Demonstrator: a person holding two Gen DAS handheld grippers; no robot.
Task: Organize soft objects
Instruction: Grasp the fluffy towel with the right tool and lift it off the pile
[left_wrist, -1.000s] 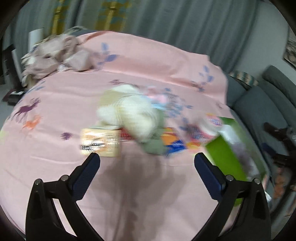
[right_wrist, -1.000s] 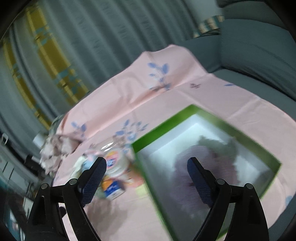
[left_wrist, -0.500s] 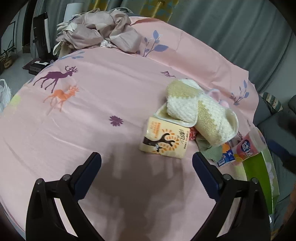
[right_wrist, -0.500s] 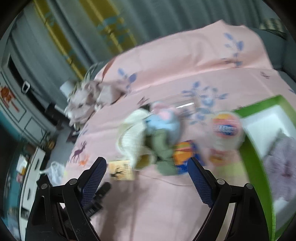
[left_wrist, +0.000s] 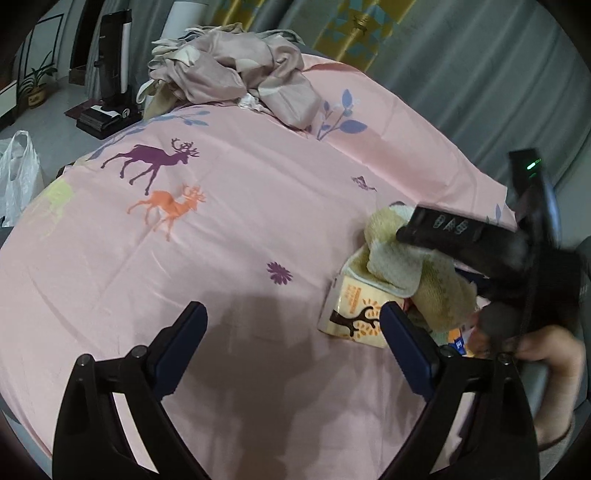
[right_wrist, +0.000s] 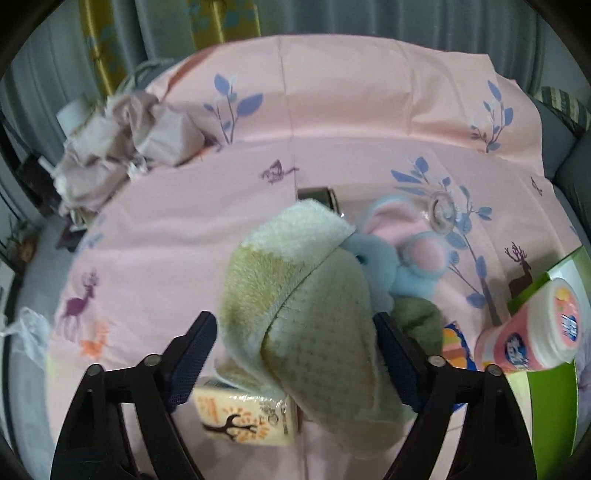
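right jaws (right_wrist: 295, 343) closing, straddling the cream towel (right_wrist: 314, 332).

Tons of open pink sheet (left_wrist: 229, 229) across the left and middle of the left wrist view, nothing on it but printed deer. The crumpled beige laundry (left_wrist: 236, 77) blocks the top. The right side is jammed: fluffy towel (right_wrist: 314, 314) piled over a tissue pack (right_wrist: 243, 417), blue plush (right_wrist: 388, 266) behind, pink tub (right_wrist: 532, 332) and green box (right_wrist: 546, 413) at the right edge of the right wrist view.
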